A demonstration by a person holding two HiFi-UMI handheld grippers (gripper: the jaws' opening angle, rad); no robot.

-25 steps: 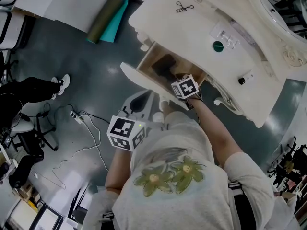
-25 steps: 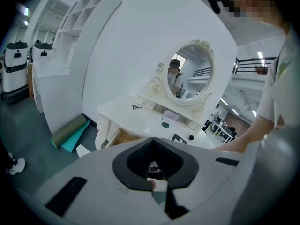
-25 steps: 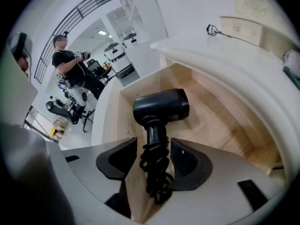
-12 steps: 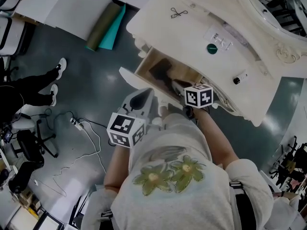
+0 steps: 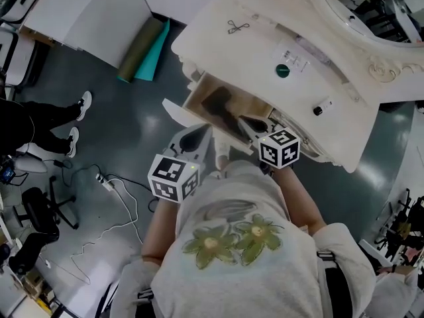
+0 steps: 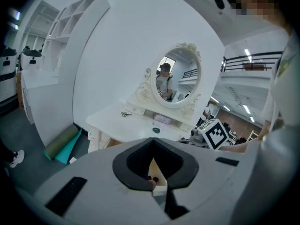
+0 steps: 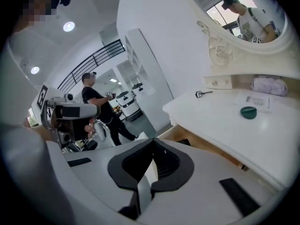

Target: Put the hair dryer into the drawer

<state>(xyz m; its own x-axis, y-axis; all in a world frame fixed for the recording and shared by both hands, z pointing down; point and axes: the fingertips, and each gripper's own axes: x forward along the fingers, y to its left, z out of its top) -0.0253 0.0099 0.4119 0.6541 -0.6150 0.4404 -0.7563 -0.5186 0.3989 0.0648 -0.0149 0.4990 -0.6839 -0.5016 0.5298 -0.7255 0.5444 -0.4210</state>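
Note:
The dark hair dryer (image 5: 220,105) lies inside the open wooden drawer (image 5: 196,91) of the white dressing table (image 5: 344,138); nothing holds it. My right gripper (image 5: 248,126) hangs above the drawer's near right corner, jaws shut and empty, clear of the dryer. In the right gripper view its tips (image 7: 151,144) meet with nothing between them. My left gripper (image 5: 193,138) hovers in front of the drawer's white front panel (image 5: 176,111). Its jaws (image 6: 153,144) are closed on nothing.
On the table top lie scissors (image 5: 236,26), a green round lid (image 5: 283,71) and a small black item (image 5: 317,110), below an oval mirror (image 6: 177,76). A rolled green mat (image 5: 140,42), floor cables (image 5: 109,181) and a bystander's legs (image 5: 40,121) are at the left.
My right gripper has risen out of the drawer and its jaws have shut empty, leaving the hair dryer lying inside. The left gripper has barely shifted.

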